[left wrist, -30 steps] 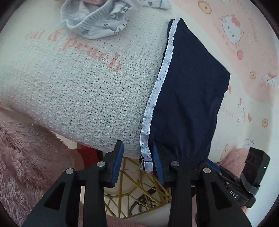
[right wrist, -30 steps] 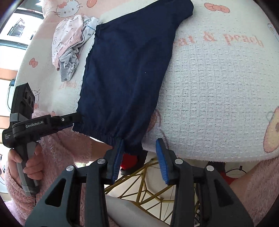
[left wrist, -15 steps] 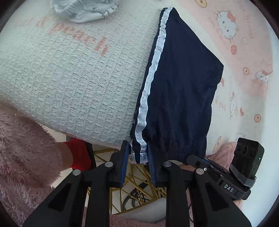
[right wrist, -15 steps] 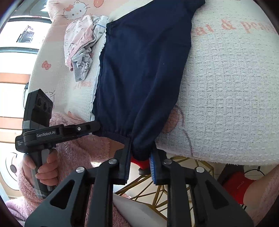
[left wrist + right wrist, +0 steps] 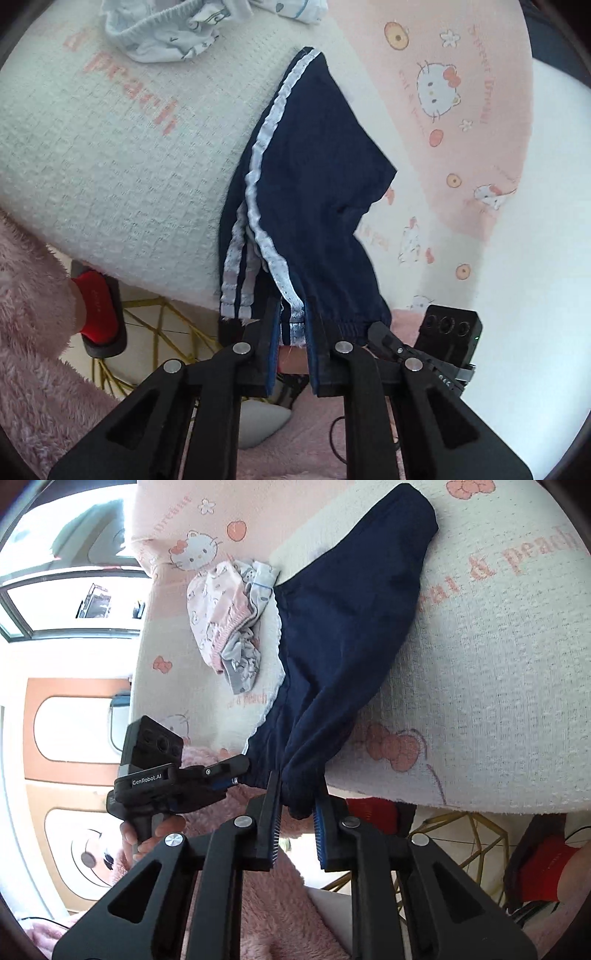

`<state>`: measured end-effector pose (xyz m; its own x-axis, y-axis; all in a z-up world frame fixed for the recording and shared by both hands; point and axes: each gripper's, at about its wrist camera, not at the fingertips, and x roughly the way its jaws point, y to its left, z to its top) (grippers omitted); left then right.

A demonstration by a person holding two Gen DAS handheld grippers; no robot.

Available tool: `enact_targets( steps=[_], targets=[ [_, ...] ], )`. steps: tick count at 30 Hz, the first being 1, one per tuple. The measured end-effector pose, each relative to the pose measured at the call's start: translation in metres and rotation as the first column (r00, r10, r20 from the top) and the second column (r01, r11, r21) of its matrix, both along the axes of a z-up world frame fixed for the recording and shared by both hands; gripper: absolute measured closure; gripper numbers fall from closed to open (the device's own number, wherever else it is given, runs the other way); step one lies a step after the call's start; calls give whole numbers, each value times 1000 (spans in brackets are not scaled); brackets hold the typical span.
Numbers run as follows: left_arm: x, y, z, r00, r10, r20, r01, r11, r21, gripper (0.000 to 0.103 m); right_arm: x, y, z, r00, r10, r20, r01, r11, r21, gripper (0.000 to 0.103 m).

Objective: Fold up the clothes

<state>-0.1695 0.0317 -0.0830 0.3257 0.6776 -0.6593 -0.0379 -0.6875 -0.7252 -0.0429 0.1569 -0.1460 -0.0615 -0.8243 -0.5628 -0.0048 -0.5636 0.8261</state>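
Observation:
Navy shorts with white side stripes point(image 5: 314, 192) lie on a white waffle towel point(image 5: 122, 177), their waistband hanging off its near edge. My left gripper point(image 5: 291, 325) is shut on the striped corner of the waistband. My right gripper point(image 5: 297, 801) is shut on the other waistband corner of the shorts point(image 5: 340, 627), which are lifted and bunched. The right gripper also shows in the left wrist view point(image 5: 439, 339), and the left gripper in the right wrist view point(image 5: 225, 771).
A pile of small pale printed garments point(image 5: 166, 33) lies at the towel's far side, also in the right wrist view point(image 5: 229, 624). A pink Hello Kitty cover point(image 5: 461, 110) lies under the towel. A gold wire frame point(image 5: 159, 325) and red socks point(image 5: 96, 302) are below the edge.
Both grippers closed on the waistband corners, then lifted and drew them closer; the shorts now fold and bunch along the striped side.

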Motion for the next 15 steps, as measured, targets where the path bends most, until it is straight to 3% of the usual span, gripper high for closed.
enact_targets(
  steps=[4, 9, 11, 12, 14, 15],
  targets=[
    [-24, 30, 5, 999, 0, -37, -1, 1000, -30, 90, -26, 0, 5, 999, -34, 3, 34, 999, -20, 88],
    [-12, 44, -12, 997, -81, 10, 81, 985, -150, 89, -39, -11, 5, 1000, 9, 14, -10, 998, 61, 88],
    [3, 45, -30, 993, -95, 64, 105, 977, -186, 83, -33, -5, -2, 999, 19, 31, -21, 997, 75, 88],
    [8, 44, -33, 994, -95, 56, 104, 975, -198, 81, -30, 1, -6, 999, 20, 41, -23, 997, 80, 88],
    [18, 44, -38, 995, -96, 39, 102, 969, -224, 65, -25, 7, -16, 998, 9, 66, -13, 998, 69, 88],
    [23, 44, -40, 995, -96, 31, 101, 967, -236, 65, -24, 8, -20, 997, 3, 75, -9, 998, 69, 88]
  ],
)
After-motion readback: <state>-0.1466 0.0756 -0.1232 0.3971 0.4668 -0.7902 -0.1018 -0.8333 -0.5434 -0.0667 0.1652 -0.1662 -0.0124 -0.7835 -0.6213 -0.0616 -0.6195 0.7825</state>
